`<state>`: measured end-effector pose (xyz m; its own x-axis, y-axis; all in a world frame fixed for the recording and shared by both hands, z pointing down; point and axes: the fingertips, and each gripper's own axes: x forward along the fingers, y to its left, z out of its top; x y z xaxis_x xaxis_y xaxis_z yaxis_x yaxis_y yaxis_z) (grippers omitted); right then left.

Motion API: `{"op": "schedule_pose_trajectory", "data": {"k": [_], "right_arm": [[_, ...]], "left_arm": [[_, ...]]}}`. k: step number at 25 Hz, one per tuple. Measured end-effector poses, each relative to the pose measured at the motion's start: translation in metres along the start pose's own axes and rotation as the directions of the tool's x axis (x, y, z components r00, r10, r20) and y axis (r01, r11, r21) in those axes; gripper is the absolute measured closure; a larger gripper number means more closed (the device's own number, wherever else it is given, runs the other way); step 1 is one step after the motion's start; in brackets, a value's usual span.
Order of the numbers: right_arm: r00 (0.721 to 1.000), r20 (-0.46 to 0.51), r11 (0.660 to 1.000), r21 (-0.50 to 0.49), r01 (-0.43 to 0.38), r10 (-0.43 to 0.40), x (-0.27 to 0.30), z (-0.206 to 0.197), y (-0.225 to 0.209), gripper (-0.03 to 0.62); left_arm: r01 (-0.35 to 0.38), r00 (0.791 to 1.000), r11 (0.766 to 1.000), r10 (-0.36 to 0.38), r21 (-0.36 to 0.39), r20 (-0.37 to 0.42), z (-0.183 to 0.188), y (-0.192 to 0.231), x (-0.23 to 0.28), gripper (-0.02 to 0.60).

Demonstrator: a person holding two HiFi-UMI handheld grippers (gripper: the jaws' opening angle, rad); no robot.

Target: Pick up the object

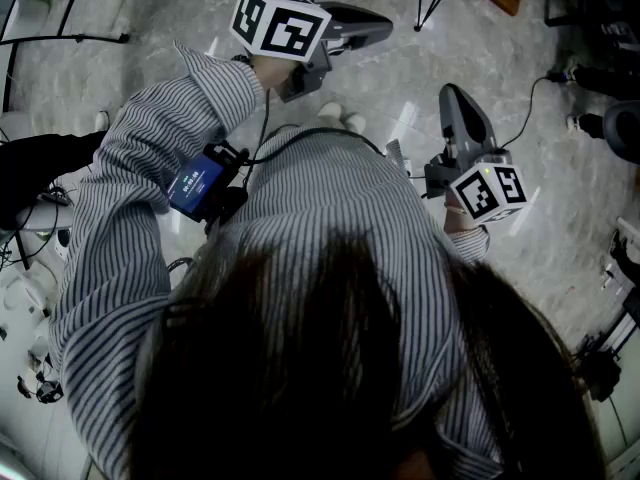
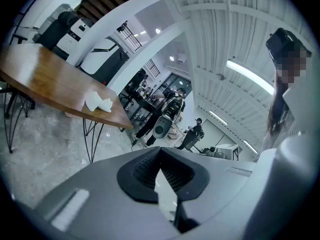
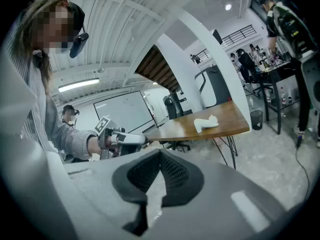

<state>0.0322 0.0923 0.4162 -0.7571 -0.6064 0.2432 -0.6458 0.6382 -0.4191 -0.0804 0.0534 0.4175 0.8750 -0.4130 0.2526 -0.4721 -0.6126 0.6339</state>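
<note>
White, lumpy, crumpled-looking object [image 3: 205, 124] lying on wooden table [image 3: 232, 117], near edge. Left gripper [image 2: 160, 151] and right gripper [image 3: 161, 153] closed, empty.

"Is anything showing up as readable print in these views?"

"Nothing is coming through as words or numbers. The blue box [image 1: 196, 184], left of centre in the head view, is carrying a few lines of white print, but they are showing too small to read."

"And the cubes?"

"The upper cube [image 1: 279, 21] at the top middle and the right-hand cube [image 1: 489, 191] at the right of the frame are showing only black-and-white square patterns, with no letters or digits."
</note>
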Motion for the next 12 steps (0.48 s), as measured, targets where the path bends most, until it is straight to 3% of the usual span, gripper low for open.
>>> {"op": "schedule_pose_trajectory", "data": {"k": [2, 4, 6, 12], "right_arm": [[1.000, -0.007, 1.000, -0.012, 0.015, -0.015, 0.011, 0.000, -0.005, 0.592], [0.999, -0.032, 1.000, -0.009, 0.012, -0.013, 0.020, -0.004, -0.002, 0.592], [0.998, -0.059, 1.000, 0.004, 0.000, 0.000, 0.025, -0.010, 0.006, 0.592], [0.998, -0.069, 1.000, 0.003, -0.005, 0.005, 0.028, -0.005, 0.004, 0.592]], "left_arm": [[-0.011, 1.000, 0.999, 0.011, 0.035, 0.024, 0.006, -0.002, 0.012, 0.580], [-0.072, 0.996, 0.996, 0.069, 0.046, 0.063, 0.003, -0.003, 0.013, 0.580], [-0.131, 0.986, 0.991, 0.129, 0.017, 0.102, -0.007, -0.005, 0.008, 0.580], [-0.160, 0.973, 0.986, 0.167, -0.056, 0.156, -0.004, -0.004, 0.020, 0.580]]}}
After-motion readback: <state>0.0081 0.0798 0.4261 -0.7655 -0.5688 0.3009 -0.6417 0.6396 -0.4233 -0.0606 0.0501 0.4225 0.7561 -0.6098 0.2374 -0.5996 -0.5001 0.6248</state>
